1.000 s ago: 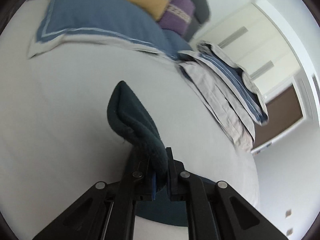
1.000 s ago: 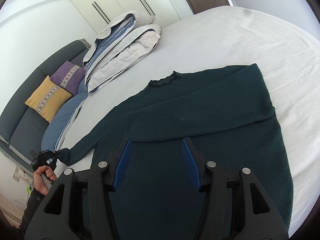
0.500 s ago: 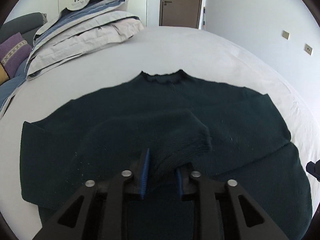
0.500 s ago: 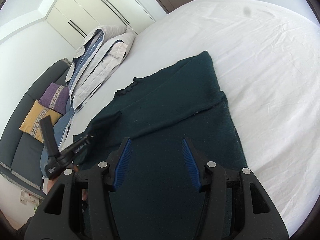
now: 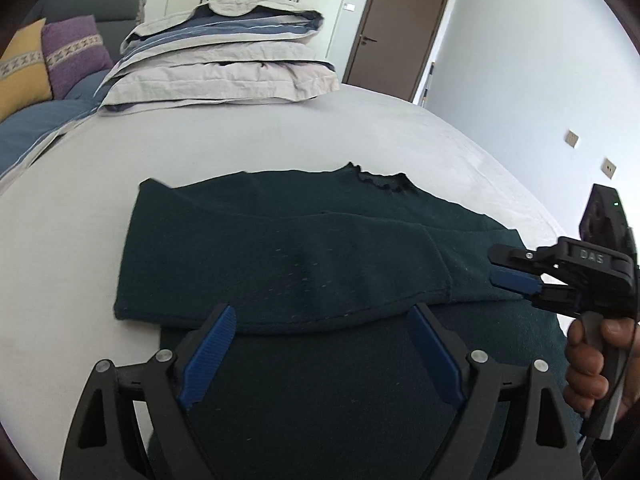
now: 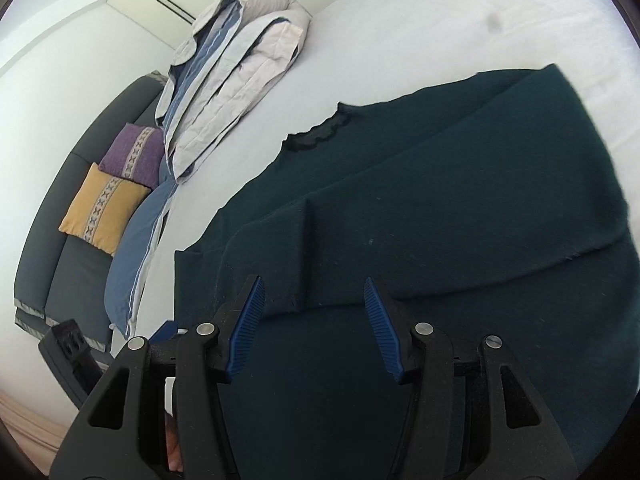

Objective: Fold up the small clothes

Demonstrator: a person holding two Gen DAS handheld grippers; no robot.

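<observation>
Dark green sweater (image 5: pixel 320 248) lies on white bed (image 5: pixel 280 136), sleeves folded in; left gripper (image 5: pixel 320 352) just opened wide, nothing between jaws; right gripper (image 6: pixel 316 328) half-open, empty.

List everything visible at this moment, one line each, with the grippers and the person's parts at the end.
sweater: one, dark green, flat on the bed, both sleeves folded across the body
bed: one, white sheet, under the sweater
folded duvet: one stack, beige and blue, far side of bed
cushions: two, yellow and purple, against the dark headboard
door: one, brown, shut, back wall
left gripper: open, empty, over the sweater
right gripper: open, empty
hand: one, on the right gripper's handle
</observation>
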